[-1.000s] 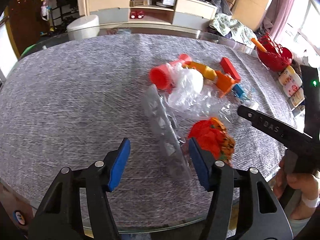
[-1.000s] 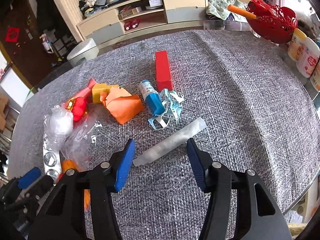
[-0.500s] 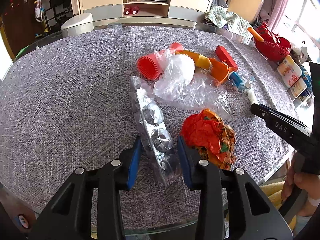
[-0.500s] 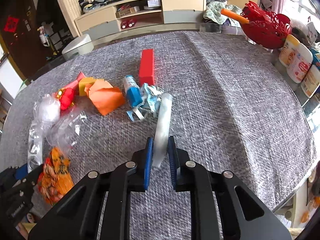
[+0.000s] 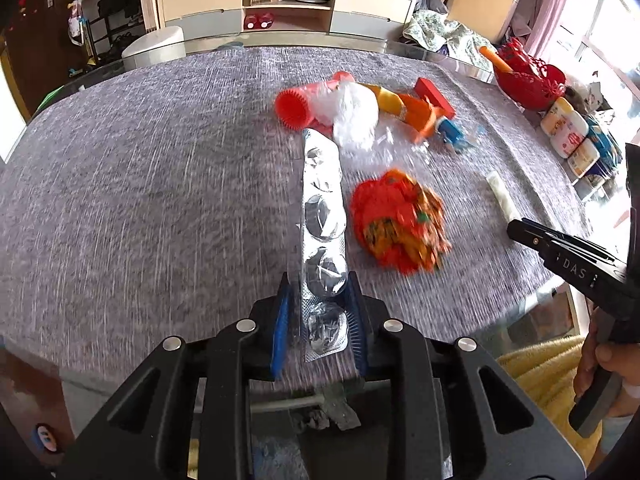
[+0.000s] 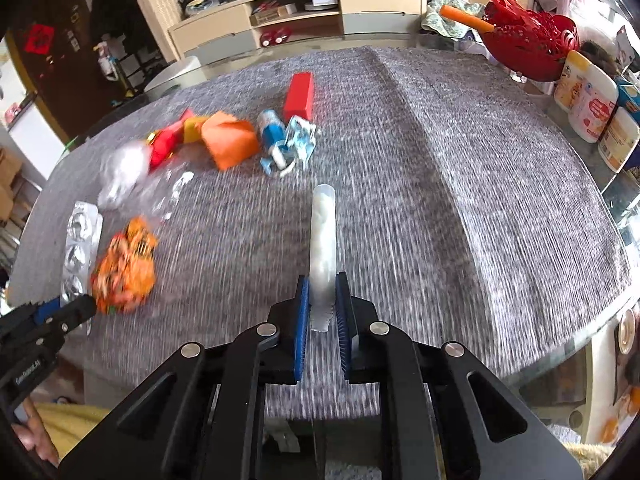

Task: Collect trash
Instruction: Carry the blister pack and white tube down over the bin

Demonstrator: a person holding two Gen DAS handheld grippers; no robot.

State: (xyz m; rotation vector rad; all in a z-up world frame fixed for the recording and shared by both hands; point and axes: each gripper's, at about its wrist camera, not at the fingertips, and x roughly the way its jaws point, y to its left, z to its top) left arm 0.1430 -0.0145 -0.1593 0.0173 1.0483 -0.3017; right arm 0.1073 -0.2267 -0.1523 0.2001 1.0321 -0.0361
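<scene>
Trash lies scattered on a grey cloth-covered table (image 5: 140, 184). A long silver blister tray (image 5: 322, 184) runs between the blue pads of my left gripper (image 5: 318, 292), whose jaws are closing on its near end. My right gripper (image 6: 322, 292) is shut on a whitish translucent tube (image 6: 323, 232) that points away from me. A crumpled orange-red wrapper (image 5: 396, 224) lies just right of the tray. Farther back are a clear plastic bag (image 5: 356, 116), a red ribbed cup (image 5: 294, 108), orange paper (image 6: 230, 142), a blue bottle (image 6: 272, 130) and a red box (image 6: 300, 90).
A red openwork basket (image 6: 528, 44) and several white bottles (image 6: 588, 96) stand along the table's right rim. The glass table edge runs just below both grippers. A low cabinet (image 5: 288, 4) and a white stool (image 5: 154, 42) stand beyond the table. A hand (image 5: 600, 364) holds the right gripper's handle.
Both grippers' jaws came together, the left around the blister tray and the right on the tube. Both items have swung to point straight ahead, and the grippers have drawn back toward the near table edge.
</scene>
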